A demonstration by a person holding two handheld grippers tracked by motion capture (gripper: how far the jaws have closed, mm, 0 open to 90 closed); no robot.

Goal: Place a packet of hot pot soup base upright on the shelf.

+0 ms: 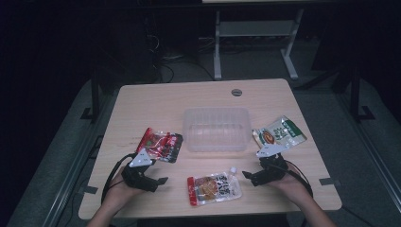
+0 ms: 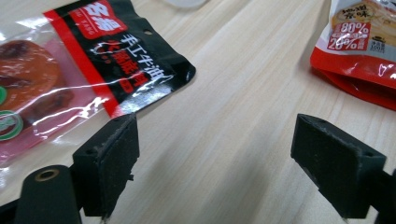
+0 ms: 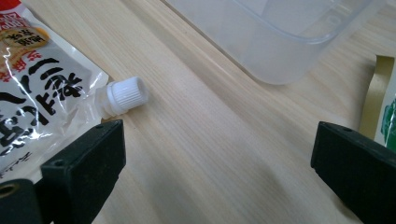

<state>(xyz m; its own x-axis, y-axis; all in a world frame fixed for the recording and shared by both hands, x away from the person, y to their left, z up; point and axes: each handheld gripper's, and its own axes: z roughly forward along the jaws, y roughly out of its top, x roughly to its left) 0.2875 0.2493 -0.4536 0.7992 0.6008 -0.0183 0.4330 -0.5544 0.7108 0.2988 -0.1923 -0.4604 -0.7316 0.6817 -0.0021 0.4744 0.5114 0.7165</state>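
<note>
Pale wooden bench [image 1: 142,101] under dim light, with a clear plastic tub [image 1: 216,128] standing near its middle, open side up.

Left of the tub, a red-and-black packet [image 1: 160,144] lying flat – white Chinese characters on the black band, a red label at one corner, a see-through window over dark reddish food. Left tongs [image 1: 152,182] low over the bench just beside that packet's near corner, jaws wide apart, gripping nothing; bare wood between them in the left gripper view.

At the near edge, between the two hands, a spouted pouch [image 1: 213,188] with a white screw cap [image 3: 125,95] – red border, large black Chinese characters on a pale panel, "80%" and "20%" readable on the red part in the left gripper view; smaller print too fine to read.

Right of the tub, a green-and-white packet [image 1: 279,132] with a picture of a dish and Chinese lettering, not legible. Right tongs [image 1: 252,176] near the pouch's cap, jaws spread wide and empty, cap just beyond the left jaw, not touching.
</note>
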